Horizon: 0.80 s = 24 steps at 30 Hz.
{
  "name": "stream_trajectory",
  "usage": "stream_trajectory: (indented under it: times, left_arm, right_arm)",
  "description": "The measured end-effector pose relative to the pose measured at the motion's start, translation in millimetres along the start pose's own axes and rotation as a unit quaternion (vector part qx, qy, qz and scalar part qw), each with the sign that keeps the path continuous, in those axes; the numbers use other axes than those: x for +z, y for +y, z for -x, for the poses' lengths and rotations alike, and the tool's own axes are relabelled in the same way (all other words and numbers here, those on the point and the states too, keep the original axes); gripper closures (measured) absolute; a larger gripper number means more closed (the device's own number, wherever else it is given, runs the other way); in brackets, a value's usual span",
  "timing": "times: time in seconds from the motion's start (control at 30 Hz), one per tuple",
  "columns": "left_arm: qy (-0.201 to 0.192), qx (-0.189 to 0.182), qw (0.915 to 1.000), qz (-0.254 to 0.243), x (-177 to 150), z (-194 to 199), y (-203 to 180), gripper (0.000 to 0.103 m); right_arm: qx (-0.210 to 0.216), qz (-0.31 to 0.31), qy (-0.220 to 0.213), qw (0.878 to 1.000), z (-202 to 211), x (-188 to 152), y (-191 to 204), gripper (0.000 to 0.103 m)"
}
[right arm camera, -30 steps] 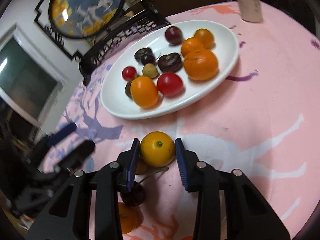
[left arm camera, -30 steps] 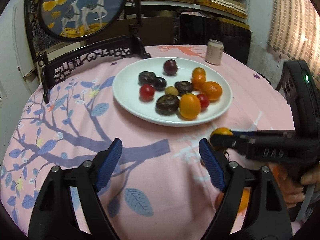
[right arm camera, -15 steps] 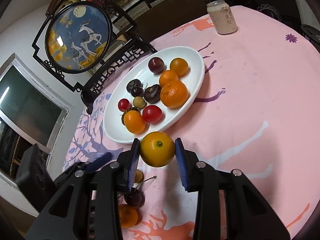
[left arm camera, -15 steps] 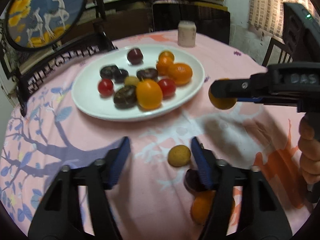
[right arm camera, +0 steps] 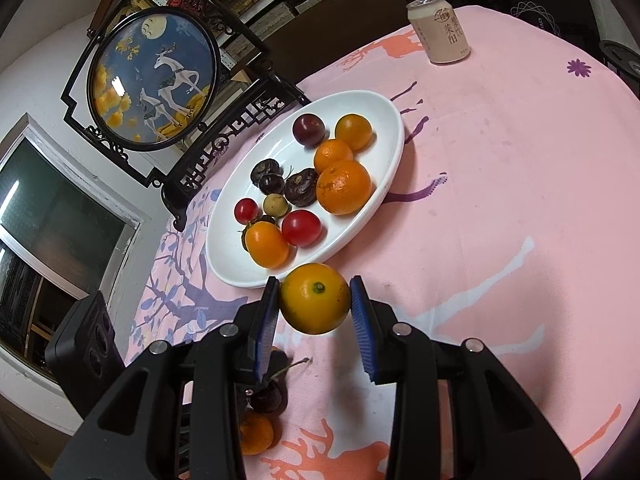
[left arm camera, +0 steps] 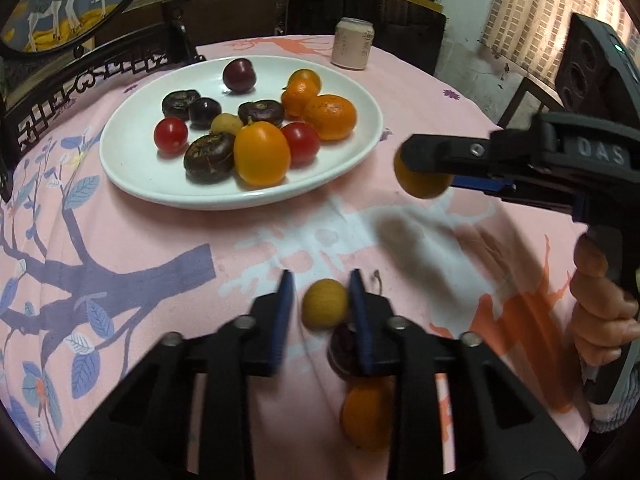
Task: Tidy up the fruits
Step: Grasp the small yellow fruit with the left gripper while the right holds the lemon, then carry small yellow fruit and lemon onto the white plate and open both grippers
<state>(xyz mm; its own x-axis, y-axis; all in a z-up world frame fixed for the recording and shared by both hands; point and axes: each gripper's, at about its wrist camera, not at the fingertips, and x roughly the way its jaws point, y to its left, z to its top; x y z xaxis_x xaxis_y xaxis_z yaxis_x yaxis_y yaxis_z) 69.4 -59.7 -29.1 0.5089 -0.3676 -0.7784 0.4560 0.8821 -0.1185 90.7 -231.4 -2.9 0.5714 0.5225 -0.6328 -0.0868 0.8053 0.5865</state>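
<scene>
Right hand-held gripper [right arm camera: 315,309] pinches an orange kumquat [right arm camera: 315,298] in the air, just short of the white plate [right arm camera: 236,272] of fruit. Left hand-held gripper [left arm camera: 320,300], part-spread, straddles a small yellow fruit [left arm camera: 324,309] lying on the bench [left arm camera: 420,80], its right pad touching it.

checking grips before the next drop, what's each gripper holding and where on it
The right gripper pinches the orange fruit across its sides. The left gripper holds nothing yet, straddling the small yellow fruit.
</scene>
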Motion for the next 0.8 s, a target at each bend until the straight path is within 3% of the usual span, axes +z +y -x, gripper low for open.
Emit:
stream_trajectory:
  times: [0.2,0.3,0.57,0.8]
  left_arm:
    - [-0.002,-0.001,0.9995,-0.031,-4.8,2.3,-14.4,0.079]
    - [-0.019,0.023,0.9992,-0.028,-4.1,7.3,-11.9,0.079]
    - [-0.068,0.048,0.9951,0.052,8.8,33.0,35.6,0.079]
    - [-0.118,0.089,0.9839,0.101,44.5,60.3,69.1,0.079]
  right_arm:
    - [0.004,-0.005,-0.005,1.000,3.9,0.4,-1.6,0.067]
    - [0.006,-0.007,-0.008,1.000,6.1,1.0,-2.7,0.067]
    - [0.009,-0.006,-0.018,1.000,11.1,1.3,-2.8,0.067]
    - [-0.018,0.034,-0.077,0.996,26.4,4.1,13.1,0.067]
